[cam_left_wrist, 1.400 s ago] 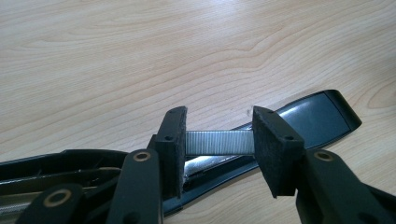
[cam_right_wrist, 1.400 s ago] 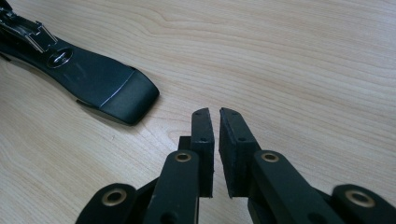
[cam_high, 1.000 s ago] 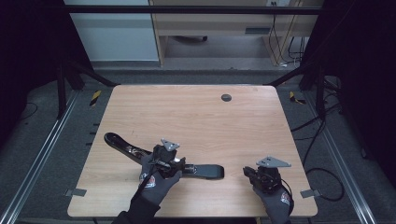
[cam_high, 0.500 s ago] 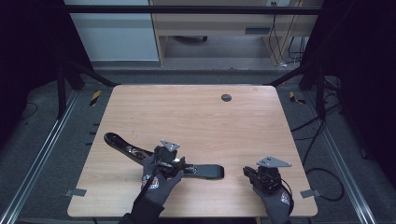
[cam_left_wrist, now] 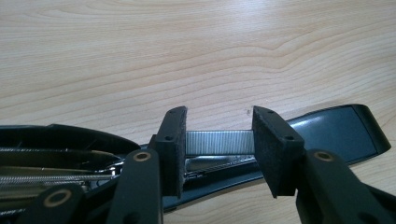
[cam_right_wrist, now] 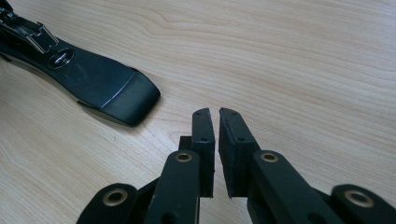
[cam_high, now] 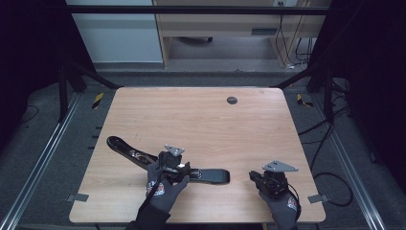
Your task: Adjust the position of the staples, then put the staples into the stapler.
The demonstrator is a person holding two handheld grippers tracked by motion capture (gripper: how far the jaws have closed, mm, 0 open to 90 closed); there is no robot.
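We hold a strip of staples (cam_left_wrist: 219, 142) end to end between the pads of our left gripper (cam_left_wrist: 219, 140), jaws about half open, right over the opened black stapler (cam_high: 210, 175) lying flat near the front edge of the wooden table (cam_high: 201, 120). Our right gripper (cam_right_wrist: 215, 140) rests nearly closed and empty, just right of the stapler's base

Light wooden table (cam_high: 201, 120) with rounded corners and a small dark round grommet (cam_high: 231, 100) near the far edge. Lying flat on the near half, an opened black stapler (cam_high: 210, 175), one arm stretched toward the left edge, the other toward the right
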